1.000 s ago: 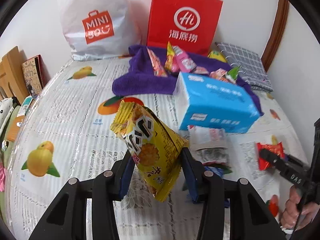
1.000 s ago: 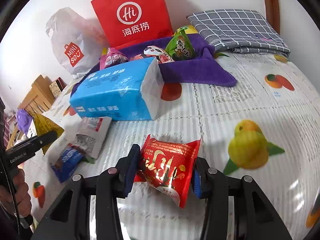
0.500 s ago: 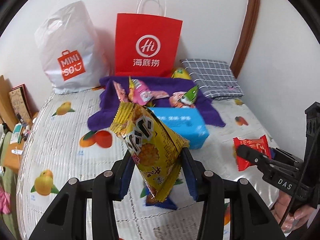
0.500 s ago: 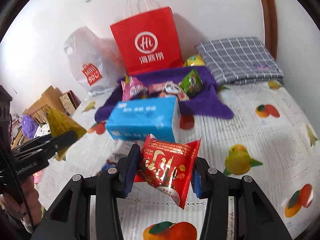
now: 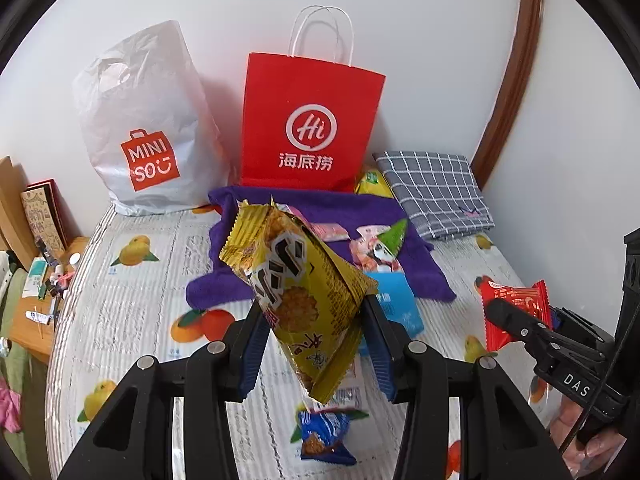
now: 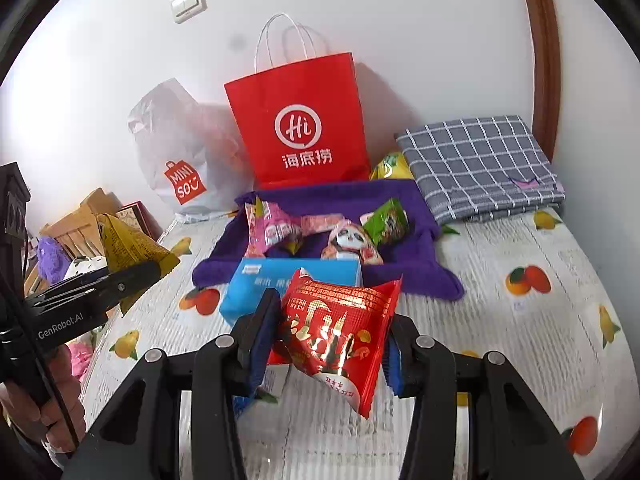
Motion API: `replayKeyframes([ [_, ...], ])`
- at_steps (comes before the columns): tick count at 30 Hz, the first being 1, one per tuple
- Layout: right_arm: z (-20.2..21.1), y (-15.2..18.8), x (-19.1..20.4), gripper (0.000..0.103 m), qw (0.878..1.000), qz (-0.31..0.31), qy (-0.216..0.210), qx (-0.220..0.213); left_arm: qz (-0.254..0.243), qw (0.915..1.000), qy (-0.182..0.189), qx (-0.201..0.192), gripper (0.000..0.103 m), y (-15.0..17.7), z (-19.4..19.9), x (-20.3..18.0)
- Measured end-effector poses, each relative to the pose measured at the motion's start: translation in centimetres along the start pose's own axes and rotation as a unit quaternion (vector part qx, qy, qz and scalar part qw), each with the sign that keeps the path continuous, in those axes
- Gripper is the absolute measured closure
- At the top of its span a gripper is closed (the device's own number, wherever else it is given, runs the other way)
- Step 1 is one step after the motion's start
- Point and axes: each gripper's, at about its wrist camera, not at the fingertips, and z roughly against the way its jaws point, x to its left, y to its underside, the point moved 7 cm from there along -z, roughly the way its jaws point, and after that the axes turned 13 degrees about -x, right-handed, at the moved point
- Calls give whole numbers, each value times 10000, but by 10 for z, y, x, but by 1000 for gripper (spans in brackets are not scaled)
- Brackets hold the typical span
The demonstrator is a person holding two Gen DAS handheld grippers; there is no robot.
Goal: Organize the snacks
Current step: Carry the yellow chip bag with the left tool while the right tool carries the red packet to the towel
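Observation:
My left gripper (image 5: 312, 344) is shut on a yellow snack packet (image 5: 300, 292) and holds it high above the table. My right gripper (image 6: 328, 344) is shut on a red snack packet (image 6: 336, 328), also lifted. The red packet shows in the left wrist view (image 5: 516, 308); the yellow packet shows in the right wrist view (image 6: 128, 248). A purple towel (image 6: 404, 208) at the back holds several snacks: a pink packet (image 6: 272, 228), a panda packet (image 6: 348, 244) and a green packet (image 6: 388, 222). A blue snack packet (image 5: 324, 432) lies on the table below.
A blue tissue pack (image 6: 280, 284) lies in front of the towel. A red paper bag (image 6: 300, 120) and a white plastic bag (image 6: 180, 152) stand against the wall. A folded grey checked cloth (image 6: 480, 160) lies at the back right. Clutter sits off the table's left edge (image 5: 40, 280).
Both grippers have risen well above the table with their packets still held. The view now looks down on the towel and the bags from higher and farther back.

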Motion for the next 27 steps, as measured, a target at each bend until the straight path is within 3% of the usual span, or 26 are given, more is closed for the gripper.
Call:
replayKeyframes([
  [27,-83,-40,-11,57,9999,128,61,36,98,9999,23,103,59,-33,-70,26],
])
